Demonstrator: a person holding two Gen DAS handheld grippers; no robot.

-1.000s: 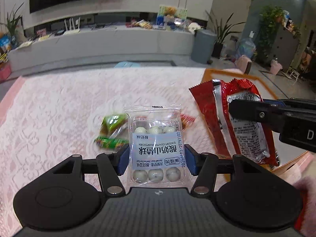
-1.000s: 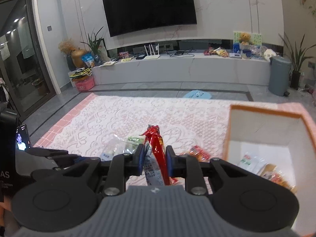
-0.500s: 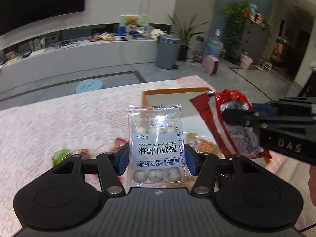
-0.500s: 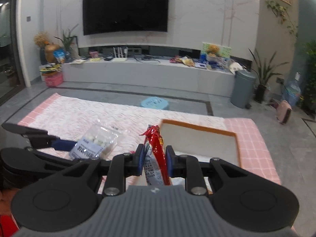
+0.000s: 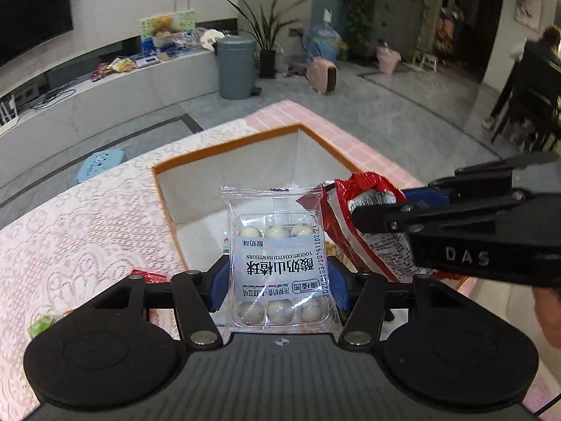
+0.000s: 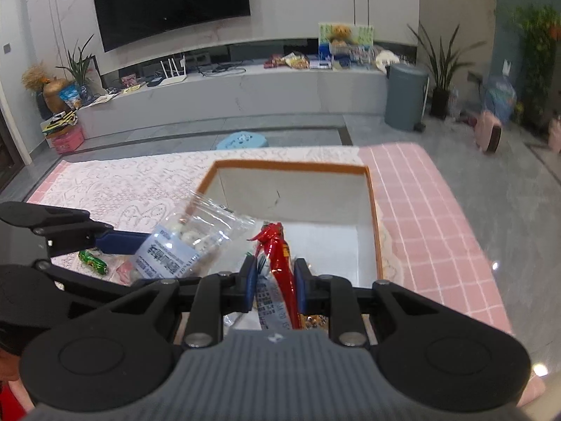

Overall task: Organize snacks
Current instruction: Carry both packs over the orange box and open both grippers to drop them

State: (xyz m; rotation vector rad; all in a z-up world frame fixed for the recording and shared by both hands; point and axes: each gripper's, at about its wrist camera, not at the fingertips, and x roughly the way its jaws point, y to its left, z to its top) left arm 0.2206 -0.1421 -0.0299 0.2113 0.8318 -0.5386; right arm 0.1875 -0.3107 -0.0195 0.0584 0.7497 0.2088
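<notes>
The room is big, with a grey floor [image 6: 491,161], a long grey shelf [image 6: 245,87] along the far wall and a black TV [image 6: 171,0] above it. A grey bin [image 6: 406,96] stands at the shelf's end. A wide table with a pink lace cloth [image 6: 140,182] fills the front. Near its right edge sits an open box with an orange rim [image 6: 291,166]; its white walls are mostly bare.

The left gripper [image 5: 277,277] squeezes a clear pack of white balls [image 5: 278,252] over the box's near left edge. The right gripper [image 6: 273,280] pinches a red snack bag [image 6: 277,263] tight, just beside it, over the box too.

A small green candy [image 6: 93,261] lies on the cloth left of the box.
</notes>
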